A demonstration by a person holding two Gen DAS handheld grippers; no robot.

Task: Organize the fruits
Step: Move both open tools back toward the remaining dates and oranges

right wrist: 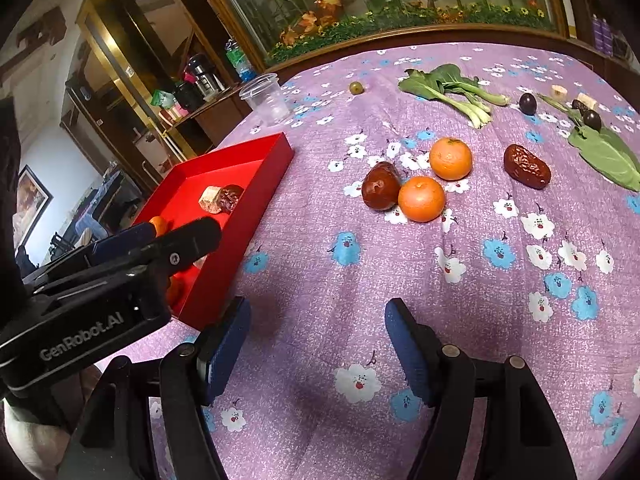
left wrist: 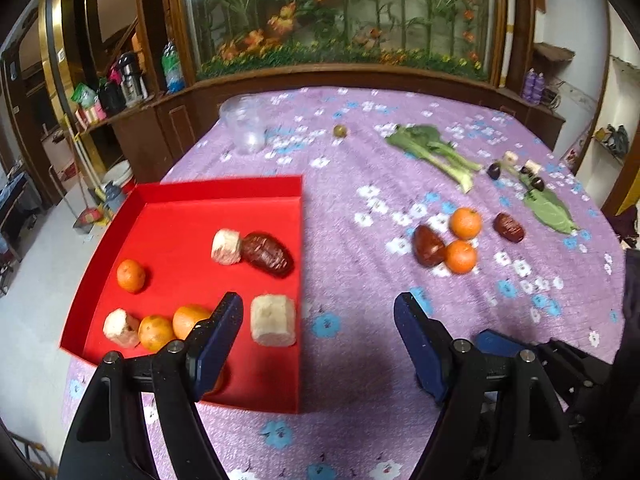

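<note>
Item: 2 round orange tangerines (right wrist: pixel 421 199) and 1 glossy dark-red date (right wrist: pixel 380 186), clustered touching on purple floral cloth, ahead of right gripper (right wrist: pixel 318 340), the nearer; both jaws wide, empty; left gripper (left wrist: pixel 318 328) beside the shallow red tray (left wrist: pixel 218 187)

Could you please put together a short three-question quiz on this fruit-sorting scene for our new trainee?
1. True or false: the right gripper is holding an orange.
2. How many oranges lie on the tablecloth outside the red tray?
3. What touches the near orange on the cloth? A) clear plastic cup B) smooth red date C) leafy greens

Key
1. False: its jaws stand apart with nothing between them.
2. Two.
3. B.
</note>
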